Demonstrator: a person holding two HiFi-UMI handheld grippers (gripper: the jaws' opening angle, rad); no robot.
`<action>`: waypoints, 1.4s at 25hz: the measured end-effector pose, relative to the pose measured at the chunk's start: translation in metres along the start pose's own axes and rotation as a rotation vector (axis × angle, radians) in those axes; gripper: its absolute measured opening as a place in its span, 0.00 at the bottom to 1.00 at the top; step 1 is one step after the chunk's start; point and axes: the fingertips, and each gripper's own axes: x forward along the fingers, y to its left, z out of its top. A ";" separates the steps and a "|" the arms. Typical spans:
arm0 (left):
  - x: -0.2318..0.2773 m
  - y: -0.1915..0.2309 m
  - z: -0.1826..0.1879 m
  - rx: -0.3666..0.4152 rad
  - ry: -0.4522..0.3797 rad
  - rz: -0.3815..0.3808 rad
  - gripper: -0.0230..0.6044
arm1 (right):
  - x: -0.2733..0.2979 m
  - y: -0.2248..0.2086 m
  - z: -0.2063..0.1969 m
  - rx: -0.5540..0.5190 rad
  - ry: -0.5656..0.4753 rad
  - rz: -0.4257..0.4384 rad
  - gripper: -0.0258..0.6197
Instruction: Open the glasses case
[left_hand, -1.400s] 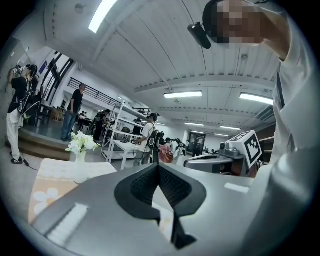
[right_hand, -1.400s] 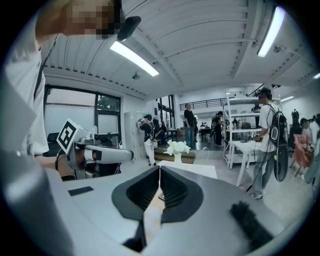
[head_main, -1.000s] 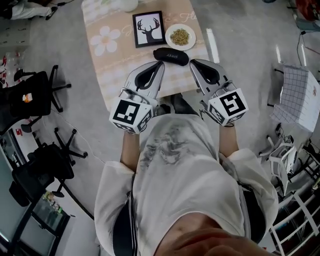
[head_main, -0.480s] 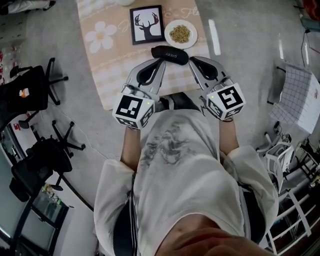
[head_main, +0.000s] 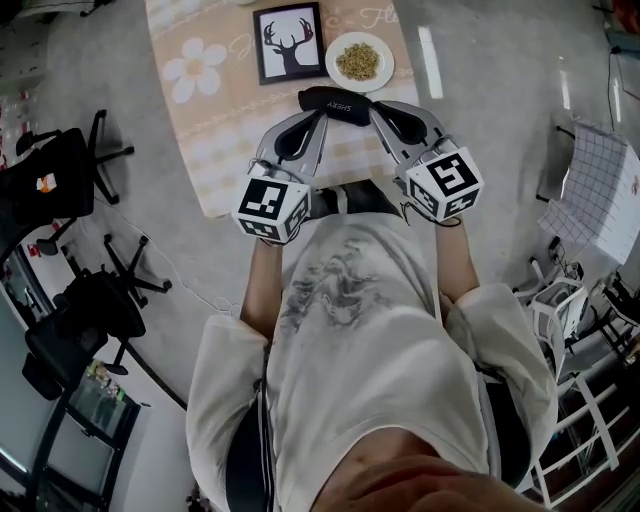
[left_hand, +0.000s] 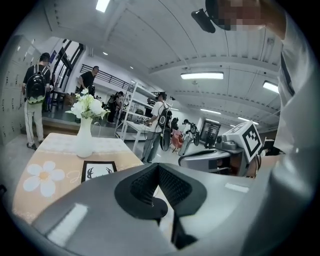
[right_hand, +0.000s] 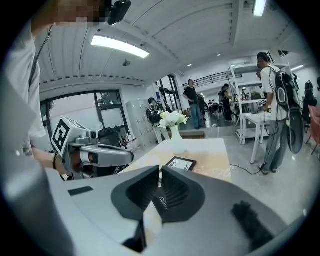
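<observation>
Both forearms reach forward, angled inward. The grey left gripper (head_main: 320, 120) has its jaws pressed together, empty. The grey right gripper (head_main: 376, 108) is the same, closed on nothing. Their tips flank the black oval glasses case (head_main: 335, 103), lid down, near the front edge of the beige flower-print desk (head_main: 215, 150); contact unclear. Beyond sit a black-framed deer picture (head_main: 290, 42) and a white plate of grains (head_main: 360, 61). Open grey floor (head_main: 480, 120) right, black office chairs (head_main: 60, 190) left.

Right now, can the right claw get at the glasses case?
Probably yes. The right claw is right by the near end of the glasses case, with nothing between them; the plate lies beyond. Its jaws are shut, so they would need to open first.
</observation>
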 end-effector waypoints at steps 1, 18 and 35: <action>0.003 0.001 -0.004 -0.004 0.006 -0.001 0.04 | 0.002 -0.002 -0.002 0.005 0.003 0.002 0.07; 0.038 0.004 -0.055 -0.057 0.092 0.004 0.04 | 0.020 -0.031 -0.050 0.013 0.086 0.004 0.07; 0.052 0.027 -0.094 -0.103 0.126 0.066 0.04 | 0.046 -0.058 -0.102 0.026 0.175 -0.023 0.16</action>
